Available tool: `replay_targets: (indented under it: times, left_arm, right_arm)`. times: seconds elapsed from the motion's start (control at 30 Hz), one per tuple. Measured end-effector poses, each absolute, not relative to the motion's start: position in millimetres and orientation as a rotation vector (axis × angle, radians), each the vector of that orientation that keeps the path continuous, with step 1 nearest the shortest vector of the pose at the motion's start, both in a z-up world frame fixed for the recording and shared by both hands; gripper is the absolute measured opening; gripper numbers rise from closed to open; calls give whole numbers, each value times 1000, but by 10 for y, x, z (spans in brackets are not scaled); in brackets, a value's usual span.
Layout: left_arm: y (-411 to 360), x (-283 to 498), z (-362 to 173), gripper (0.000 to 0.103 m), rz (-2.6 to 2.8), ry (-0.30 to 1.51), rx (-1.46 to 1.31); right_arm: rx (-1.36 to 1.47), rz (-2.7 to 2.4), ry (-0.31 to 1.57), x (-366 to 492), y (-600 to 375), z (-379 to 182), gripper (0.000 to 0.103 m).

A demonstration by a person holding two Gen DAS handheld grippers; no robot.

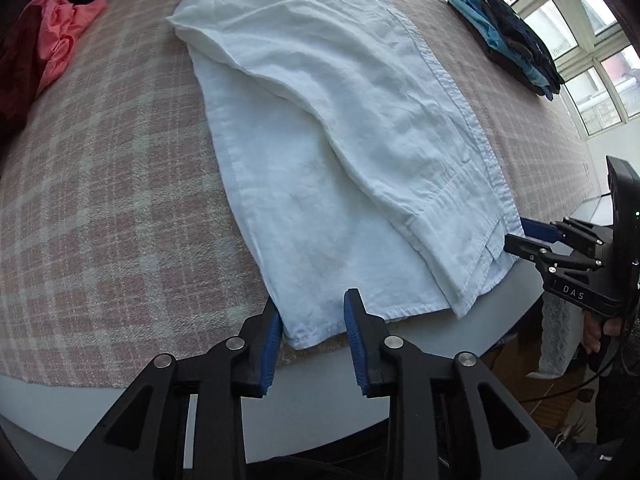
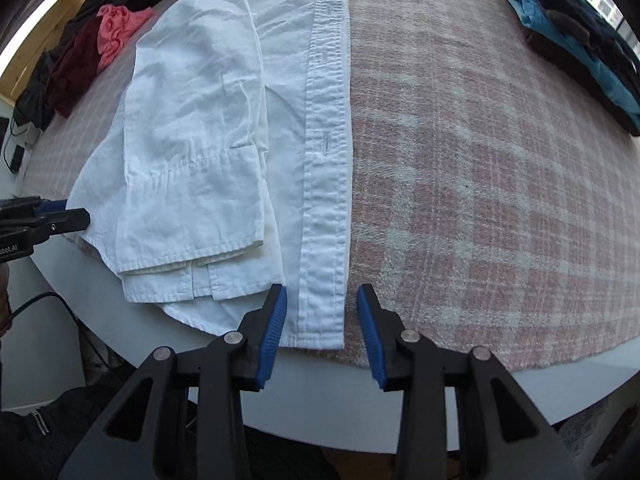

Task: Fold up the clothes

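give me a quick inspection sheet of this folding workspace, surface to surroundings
surface: pink plaid blanket spread over a white table.
job's things: white shirt lies flat, sleeve folded over the body, button placket along one edge, hem at the near table edge.
clutter: unfolded pile of pink, maroon and black clothes at one far corner; stack of blue and dark clothes at the other.
grippers: left gripper and right gripper both have jaws open, each astride a hem corner, not pinching it.
cables: black cable hanging below the table edge.
surroundings: windows beyond the far side.
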State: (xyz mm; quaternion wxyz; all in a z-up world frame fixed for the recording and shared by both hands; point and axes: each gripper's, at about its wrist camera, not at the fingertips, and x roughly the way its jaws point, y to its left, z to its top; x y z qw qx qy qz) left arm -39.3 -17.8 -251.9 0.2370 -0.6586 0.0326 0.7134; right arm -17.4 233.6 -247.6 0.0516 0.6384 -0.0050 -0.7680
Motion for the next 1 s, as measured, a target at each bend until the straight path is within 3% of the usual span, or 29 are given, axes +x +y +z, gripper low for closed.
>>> replay_targets:
  times: [0.13,0.17,0.2,0.47,0.6,0.83,1.0]
  left_arm:
    - [-57,-313,-2559,22,1917,123,-1747]
    - [-39,-302,-2563,12,1903,130,-1734]
    - [-62,-317,-2568,9,1885,98,-1739]
    - [-342,-476,-2366,5,1798,-206,-1720]
    - [-349,-613,-2184,5,1805,-257,-1683]
    - [-399,-1236,-2133,5,1829,-369,-1653]
    - [-396,-1691,-2380,5,1835,-411,-1699]
  right_arm:
    - [1900,-2321,-40,-170,2355,-2488,15]
    - [1891,-2314,-65,-173,2378,-2491,10]
    - [1883,-2297,-131,-181,2433,-2500,9]
    - [1789,-2099,-923,-198,3082,-2567,6]
    - [1675,-2072,-1113,-278,3222,-2375,6]
    - [1570,-2090,-1229,-752,3300,-2264,6]
    - [1618,-2123,-1212,-1389,3186,-2393,6]
